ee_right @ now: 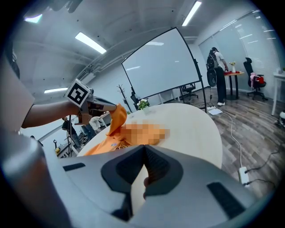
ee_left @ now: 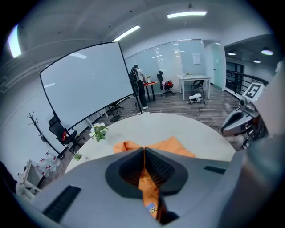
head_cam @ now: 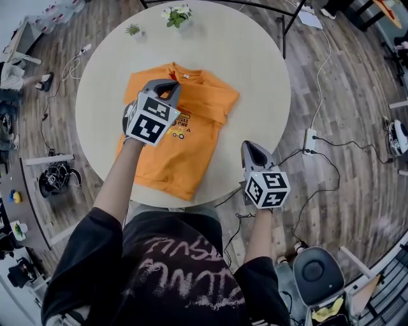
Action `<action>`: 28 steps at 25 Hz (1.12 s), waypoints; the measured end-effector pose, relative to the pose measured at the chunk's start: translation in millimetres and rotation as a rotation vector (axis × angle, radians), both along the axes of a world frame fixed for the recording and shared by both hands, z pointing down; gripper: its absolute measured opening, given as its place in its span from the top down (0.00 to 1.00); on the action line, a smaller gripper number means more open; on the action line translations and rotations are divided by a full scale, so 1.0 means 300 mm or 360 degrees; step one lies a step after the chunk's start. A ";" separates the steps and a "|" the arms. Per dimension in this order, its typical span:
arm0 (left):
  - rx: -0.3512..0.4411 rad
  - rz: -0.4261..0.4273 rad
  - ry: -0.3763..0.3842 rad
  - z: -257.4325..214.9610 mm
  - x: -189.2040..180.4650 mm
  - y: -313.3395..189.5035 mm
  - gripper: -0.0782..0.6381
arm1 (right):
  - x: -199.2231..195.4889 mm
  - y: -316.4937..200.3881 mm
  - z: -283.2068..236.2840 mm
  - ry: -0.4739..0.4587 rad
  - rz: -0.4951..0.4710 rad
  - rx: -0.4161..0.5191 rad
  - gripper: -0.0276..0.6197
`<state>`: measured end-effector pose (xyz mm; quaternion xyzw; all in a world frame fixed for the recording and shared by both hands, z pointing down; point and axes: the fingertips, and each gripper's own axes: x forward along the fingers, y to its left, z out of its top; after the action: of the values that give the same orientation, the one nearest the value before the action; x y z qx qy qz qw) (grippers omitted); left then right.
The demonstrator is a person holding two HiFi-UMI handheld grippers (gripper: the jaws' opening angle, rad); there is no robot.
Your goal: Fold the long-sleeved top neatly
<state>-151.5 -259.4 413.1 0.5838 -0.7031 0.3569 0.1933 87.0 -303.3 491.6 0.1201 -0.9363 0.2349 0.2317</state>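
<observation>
L gripper (head_cam: 168, 85), R gripper (head_cam: 251, 147): both closed

The head view looks steeply down on the round tabletop (head_cam: 255, 63); the left gripper view and right gripper view look low across it from close behind their jaws.

top (head_cam: 185, 159) on table (head_cam: 255, 70), plant (head_cam: 176, 14) seemingly at far edge

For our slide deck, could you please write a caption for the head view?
Left gripper pinches the partly folded orange top on a round table; right gripper shut, empty.
</observation>
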 end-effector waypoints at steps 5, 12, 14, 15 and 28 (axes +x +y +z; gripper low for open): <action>-0.0034 0.0118 0.0021 0.067 0.129 -0.094 0.86 | 0.025 -0.021 0.021 0.0035 -0.0008 -0.0005 0.95; -0.0060 0.0316 0.0110 0.159 0.309 -0.196 0.86 | 0.046 -0.022 0.039 0.0076 -0.0020 -0.0005 0.95; -0.0079 0.0360 0.0129 0.195 0.338 -0.209 0.86 | 0.049 -0.015 0.042 0.0087 -0.0019 0.0004 0.95; -0.0090 0.0380 0.0130 0.213 0.349 -0.212 0.86 | 0.052 -0.012 0.043 0.0093 -0.0015 0.0006 0.95; 0.0151 0.0562 0.0209 0.123 0.390 -0.068 0.79 | 0.023 0.182 0.025 0.0147 0.0006 0.0079 0.95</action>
<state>-34.5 -279.9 450.0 0.7286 -0.5916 0.3130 0.1454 93.9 -248.7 499.0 0.1383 -0.9299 0.2063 0.2713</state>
